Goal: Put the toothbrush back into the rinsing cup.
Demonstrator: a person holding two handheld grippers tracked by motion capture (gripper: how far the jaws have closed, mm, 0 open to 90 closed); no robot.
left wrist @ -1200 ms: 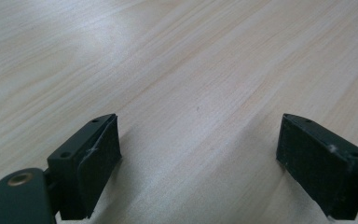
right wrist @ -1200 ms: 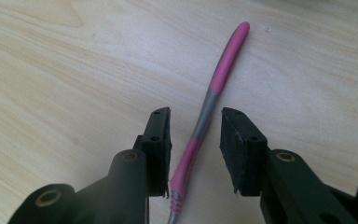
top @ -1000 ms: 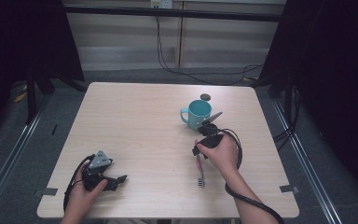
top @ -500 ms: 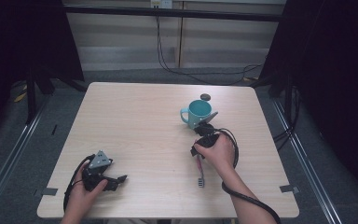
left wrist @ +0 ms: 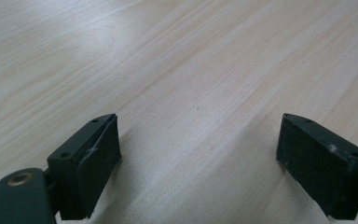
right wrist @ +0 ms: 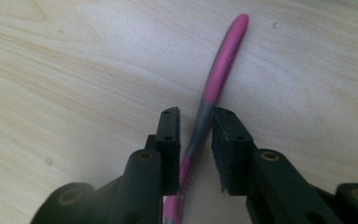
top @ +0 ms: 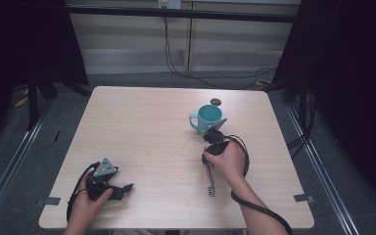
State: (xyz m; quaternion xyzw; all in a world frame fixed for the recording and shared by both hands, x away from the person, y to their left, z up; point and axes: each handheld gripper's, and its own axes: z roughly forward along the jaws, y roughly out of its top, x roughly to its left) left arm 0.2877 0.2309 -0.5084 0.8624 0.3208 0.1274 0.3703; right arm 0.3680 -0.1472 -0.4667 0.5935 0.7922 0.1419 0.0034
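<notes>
A toothbrush point(right wrist: 214, 84) with a pink and grey handle lies flat on the wooden table point(top: 142, 132); in the high view the toothbrush point(top: 209, 181) lies right of centre. My right gripper point(right wrist: 196, 135) points down over the toothbrush's handle, one jaw on each side. Its jaws have just been closing, and a thin gap still shows beside the left pad point(right wrist: 170, 140). A hand covers the right gripper point(top: 205, 160) in the high view. My left gripper point(left wrist: 198, 154) rests near the front left corner, open wide over bare wood, and the high view shows this left gripper point(top: 125, 188) lying low on the table.
A teal mug point(top: 208, 118) stands just beyond the right hand, handle to the left. A small dark round object point(top: 216, 102) lies behind it. Black cables trail from both grippers. The table's edges drop to a grey floor.
The right hand has shifted slightly toward the toothbrush handle. The left hand and its gripper have stayed where they were.
</notes>
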